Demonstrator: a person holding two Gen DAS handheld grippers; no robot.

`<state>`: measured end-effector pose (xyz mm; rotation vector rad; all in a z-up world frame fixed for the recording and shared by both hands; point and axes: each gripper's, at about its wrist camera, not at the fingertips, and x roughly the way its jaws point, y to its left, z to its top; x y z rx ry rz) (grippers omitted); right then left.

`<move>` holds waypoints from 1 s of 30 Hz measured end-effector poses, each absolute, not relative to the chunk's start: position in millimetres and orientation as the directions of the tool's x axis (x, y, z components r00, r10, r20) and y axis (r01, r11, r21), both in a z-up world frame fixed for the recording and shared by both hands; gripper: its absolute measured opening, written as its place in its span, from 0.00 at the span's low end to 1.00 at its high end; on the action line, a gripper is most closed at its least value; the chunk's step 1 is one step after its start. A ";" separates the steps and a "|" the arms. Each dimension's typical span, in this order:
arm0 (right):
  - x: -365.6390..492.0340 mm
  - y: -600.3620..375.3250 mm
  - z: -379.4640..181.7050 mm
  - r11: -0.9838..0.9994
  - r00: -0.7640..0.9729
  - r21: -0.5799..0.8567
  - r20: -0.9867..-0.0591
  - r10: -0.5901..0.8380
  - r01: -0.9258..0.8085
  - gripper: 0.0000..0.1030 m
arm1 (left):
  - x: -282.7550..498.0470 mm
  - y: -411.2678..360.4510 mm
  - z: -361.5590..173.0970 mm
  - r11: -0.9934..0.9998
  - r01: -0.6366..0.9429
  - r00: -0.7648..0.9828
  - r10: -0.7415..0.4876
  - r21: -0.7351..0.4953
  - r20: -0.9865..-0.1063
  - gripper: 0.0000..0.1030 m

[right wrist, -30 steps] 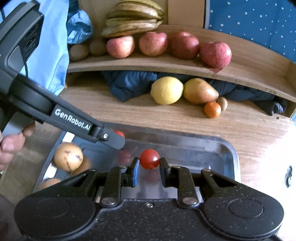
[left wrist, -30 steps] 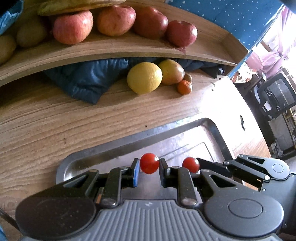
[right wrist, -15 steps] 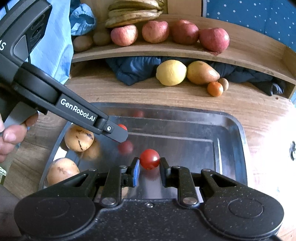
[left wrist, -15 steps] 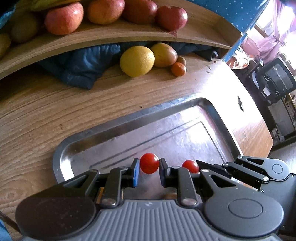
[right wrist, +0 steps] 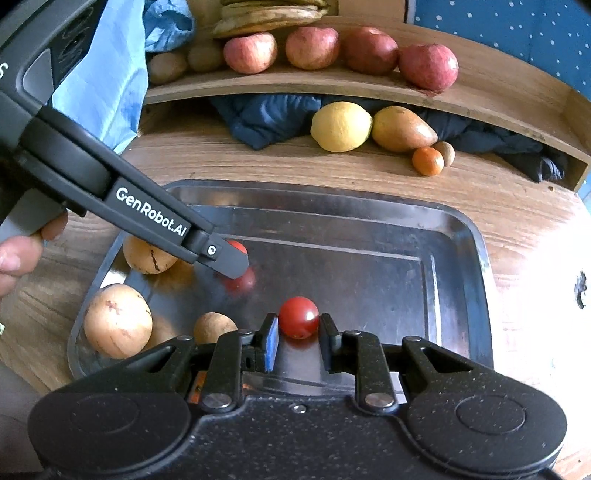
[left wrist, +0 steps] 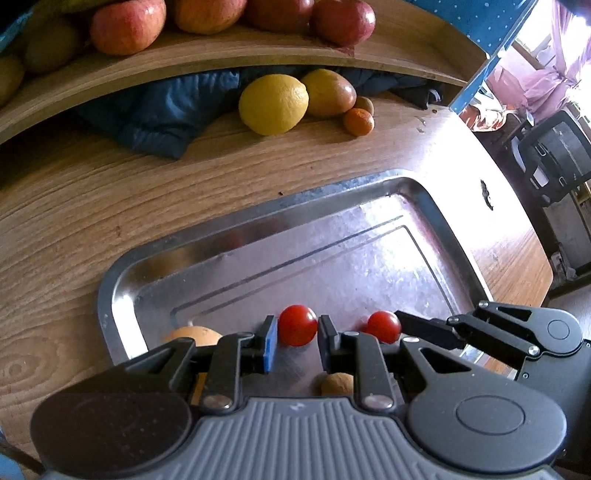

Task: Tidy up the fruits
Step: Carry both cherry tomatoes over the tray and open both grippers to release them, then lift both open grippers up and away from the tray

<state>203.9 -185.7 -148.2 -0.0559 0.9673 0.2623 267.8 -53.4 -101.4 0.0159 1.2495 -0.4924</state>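
Steel tray (left wrist: 118, 295) nearer, tomatoes (left wrist: 297, 325) still clawed

Both wrist views look steeply down, close over the shared metal tray (left wrist: 110, 295), toward the fruit shelf (right wrist: 480, 92).

You're at a wood-grain tabletop (left wrist: 92, 206) with a curved wooden shelf (right wrist: 498, 92) at the back. Blue white-dotted wall (right wrist: 517, 22) behind it. Bright daylight from your right, past a purple curtain (left wrist: 546, 74); black office chair (left wrist: 554, 155) beside the tabletop.
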 end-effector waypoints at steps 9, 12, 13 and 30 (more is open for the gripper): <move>178.2 -200.0 -139.6 0.977 0.595 0.058 -0.786 0.171 -0.205 0.38 | 237.7 -60.3 -83.6 0.904 0.370 0.287 -0.329 -0.213 -0.900 0.43; 161.5 -206.2 -129.4 0.981 0.624 0.063 -0.764 0.166 -0.185 0.44 | 222.3 -63.1 -76.6 0.906 0.368 0.305 -0.329 -0.208 -0.894 0.49; 156.1 -207.9 -126.0 0.981 0.632 0.062 -0.757 0.165 -0.181 0.47 | 217.4 -63.8 -74.1 0.907 0.367 0.311 -0.328 -0.205 -0.892 0.53; 88.1 -225.4 -98.4 0.986 0.689 0.046 -0.709 0.147 -0.163 0.97 | 134.5 -50.7 -49.4 0.953 0.257 0.422 -0.261 -0.162 -0.868 0.94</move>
